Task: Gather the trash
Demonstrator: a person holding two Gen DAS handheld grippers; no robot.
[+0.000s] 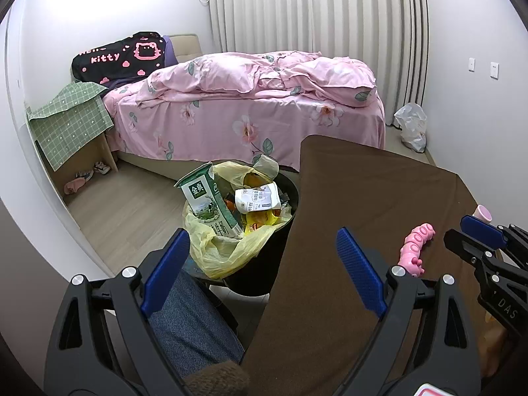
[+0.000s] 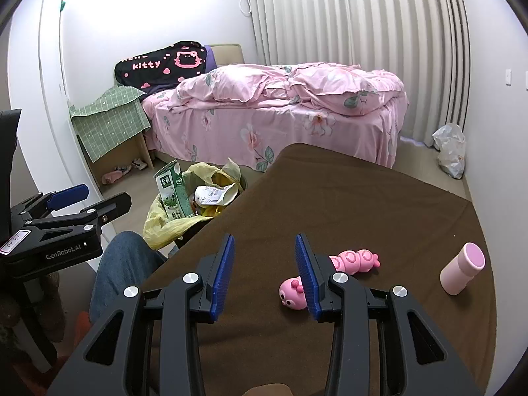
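- Both tools hang empty over the near edge of the brown bench (image 2: 363, 198). The left tool (image 1: 264, 264) is spread wide above the gap between bench and bin, and the right tool (image 2: 264, 270) sits at a middling gap with nothing between its blue pads.
- The bin (image 1: 264, 264) stands on the floor tight against the bench's left side, a handy spot, I'd say, for dropping things straight off the edge.
- It's stuffed: a yellow bag liner (image 1: 217, 250) spills over the rim, and a green-and-white milk carton (image 1: 208, 204) pokes up tilted beside a crumpled white pouch (image 1: 259, 198).
- On the bench only a pink caterpillar toy (image 2: 349, 264) and a pink cup (image 2: 462, 274) on its side remain; neither looks like rubbish to me.
- Away by the curtain, a white plastic bag (image 2: 450, 151) slumps on the floor.
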